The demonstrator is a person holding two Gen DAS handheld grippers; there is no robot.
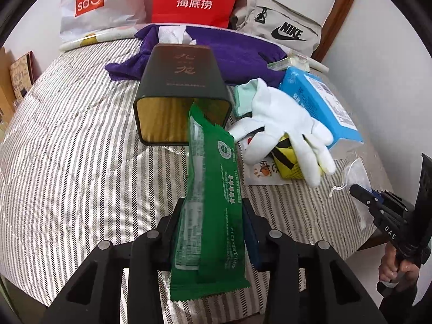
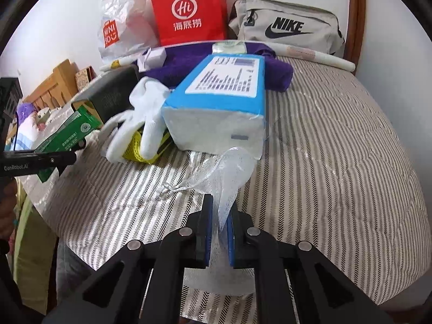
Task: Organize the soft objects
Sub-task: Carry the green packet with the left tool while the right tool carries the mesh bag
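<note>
Holding long green foil sachet (image 1: 209, 199) in left tool (image 1: 210, 232), we aim at open dark tin box (image 1: 181, 94); white gloves (image 1: 286, 132) lie unsorted on striped bed (image 1: 67, 148).

Right view: right tool (image 2: 219, 232) pinches white mesh pouch (image 2: 226, 172); blue-wrapped tissue pack (image 2: 218, 102) waits. We judge sorting barely begun.

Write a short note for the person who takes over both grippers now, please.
Left gripper: shut on the green packet, held in front of the dark box's open end.
Right gripper: shut on the clear mesh pouch, near the blue tissue pack.
On the bed: white glove over a yellow item, purple cloth behind.
Done: nothing visibly put away.
Left: both held items, glove, cloth.
</note>
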